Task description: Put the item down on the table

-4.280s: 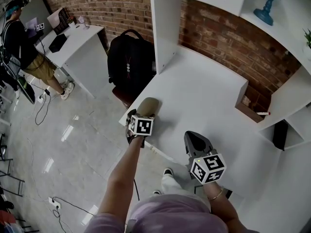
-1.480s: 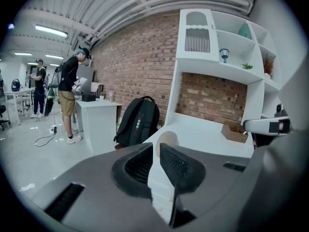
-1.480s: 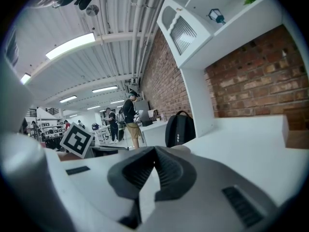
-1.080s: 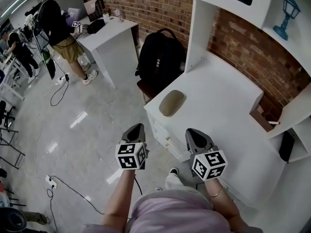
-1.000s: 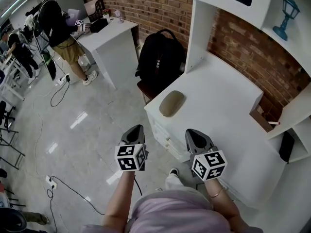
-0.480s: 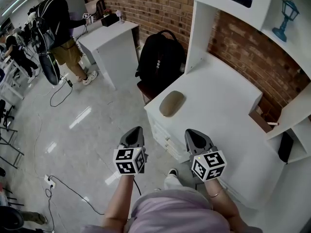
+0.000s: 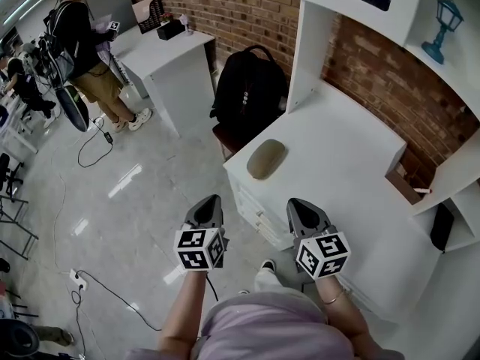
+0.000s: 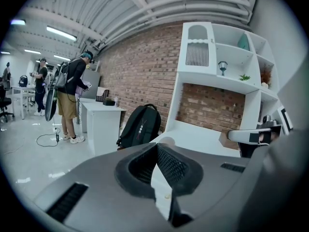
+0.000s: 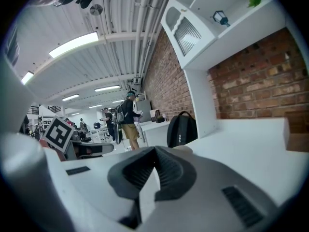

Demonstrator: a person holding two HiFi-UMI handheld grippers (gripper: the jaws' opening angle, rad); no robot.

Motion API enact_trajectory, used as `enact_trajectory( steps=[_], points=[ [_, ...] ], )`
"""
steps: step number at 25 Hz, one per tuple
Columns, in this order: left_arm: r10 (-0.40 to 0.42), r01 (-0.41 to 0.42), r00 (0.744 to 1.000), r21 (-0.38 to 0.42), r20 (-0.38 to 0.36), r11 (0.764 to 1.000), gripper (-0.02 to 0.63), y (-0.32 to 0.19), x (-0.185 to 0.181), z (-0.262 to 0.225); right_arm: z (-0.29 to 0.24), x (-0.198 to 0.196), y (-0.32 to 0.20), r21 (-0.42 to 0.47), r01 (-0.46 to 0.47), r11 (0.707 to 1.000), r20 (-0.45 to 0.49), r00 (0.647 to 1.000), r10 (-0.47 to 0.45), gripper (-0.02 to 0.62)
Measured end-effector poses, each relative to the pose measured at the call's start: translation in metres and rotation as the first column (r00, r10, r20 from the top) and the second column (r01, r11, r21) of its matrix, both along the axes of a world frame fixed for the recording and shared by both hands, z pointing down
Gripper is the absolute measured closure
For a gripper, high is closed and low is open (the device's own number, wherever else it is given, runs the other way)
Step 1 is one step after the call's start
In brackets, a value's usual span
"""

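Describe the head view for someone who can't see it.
A tan oval item lies on the white table near its left corner, with nothing touching it. The left gripper and right gripper are shut and empty, held short of it by the table's front edge. A black backpack sits beside the table.

A red brick wall (image 7: pixel 225 10) runs behind a white table (image 7: pixel 341 167), with white shelving (image 7: pixel 461 62) above the tabletop's far edge. A black backpack (image 7: pixel 247 88) stands beside its left corner. Further along the wall is a second white desk (image 7: pixel 161 55), with a person (image 7: pixel 79 40) beside it. The floor (image 7: pixel 112 216) is glossy pale tile. Strip lights (image 8: pixel 62 33) cross a ribbed ceiling (image 8: pixel 145 8).
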State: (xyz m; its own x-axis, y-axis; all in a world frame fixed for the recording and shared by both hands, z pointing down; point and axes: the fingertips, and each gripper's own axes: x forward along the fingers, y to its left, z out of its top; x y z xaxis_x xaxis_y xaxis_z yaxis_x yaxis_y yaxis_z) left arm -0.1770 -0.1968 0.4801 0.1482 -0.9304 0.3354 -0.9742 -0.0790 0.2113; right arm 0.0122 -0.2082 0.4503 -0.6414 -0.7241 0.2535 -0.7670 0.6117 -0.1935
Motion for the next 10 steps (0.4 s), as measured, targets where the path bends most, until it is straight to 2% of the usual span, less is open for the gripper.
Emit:
enact_trajectory(
  steps=[10],
  points=[
    [0.007,-0.007,1.000,-0.009,-0.011,1.000,0.603,-0.0078,0.0049,0.0027,0.0038,0.0067,-0.0090,-0.011,-0.017,1.000,0.005,1.000,0.017,0.595]
  ],
)
